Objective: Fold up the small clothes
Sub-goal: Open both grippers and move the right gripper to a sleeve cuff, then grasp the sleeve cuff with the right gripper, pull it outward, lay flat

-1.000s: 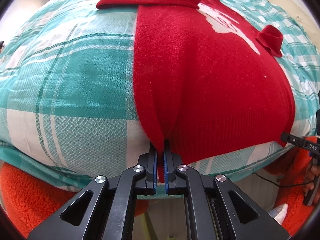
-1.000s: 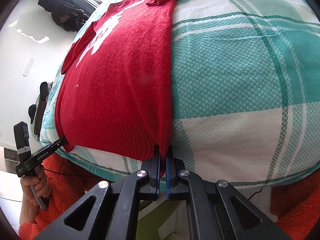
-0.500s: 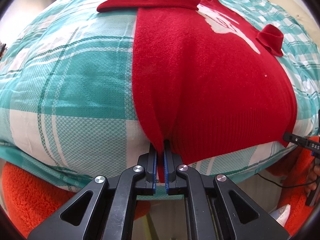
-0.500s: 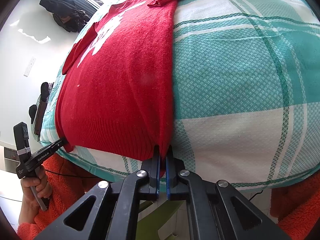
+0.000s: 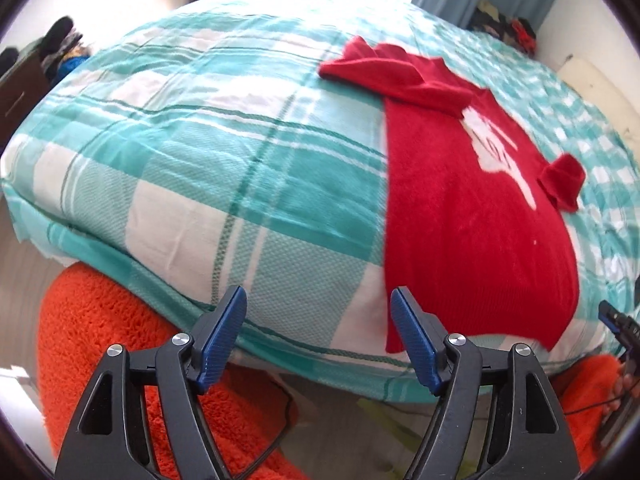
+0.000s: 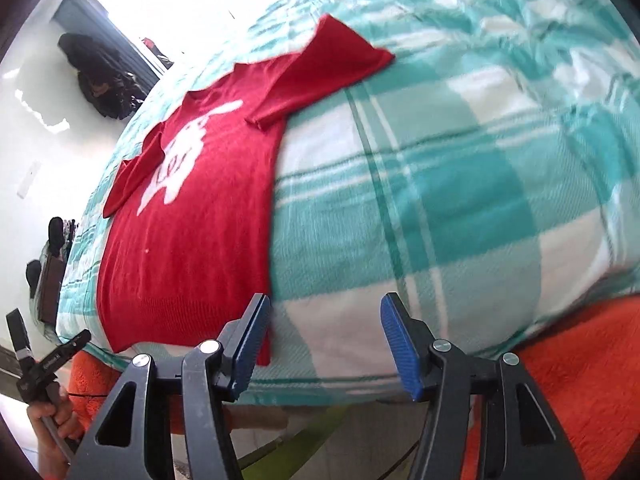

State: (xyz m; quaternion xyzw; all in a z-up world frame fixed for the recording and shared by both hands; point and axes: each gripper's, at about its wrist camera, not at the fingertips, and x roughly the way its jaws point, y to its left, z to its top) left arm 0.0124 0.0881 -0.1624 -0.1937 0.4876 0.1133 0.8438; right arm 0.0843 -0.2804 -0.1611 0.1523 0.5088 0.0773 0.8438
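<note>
So the red sweater (image 5: 472, 216) is lying flat on the bed, spread over the teal and white checked bedspread (image 5: 224, 168), with its ribbed hem right at the near edge of the bed and hanging over it a bit. There's a white design (image 6: 180, 160) on the chest, too blurry to make out. One sleeve (image 6: 316, 72) is folded in across the top of the sweater, and the other one (image 5: 560, 180) is bunched up small at the far side.

The left gripper (image 5: 320, 336) has just been opening its jaws, and nothing sits between the blue pads now, only bedspread behind them. Its right-hand pad is just beside the sweater's near corner, whether it touches I can't tell. Same deal with the right gripper (image 6: 324, 344): jaws have just been opening, gap is empty, and the hem corner sits right behind its left-hand pad.

In the right wrist view you can see a hand (image 6: 52, 420) around the handle of the left gripper, down in the bottom left. Fluffy orange sleeves (image 5: 112, 344) show below the edge of the bed in both views.
</note>
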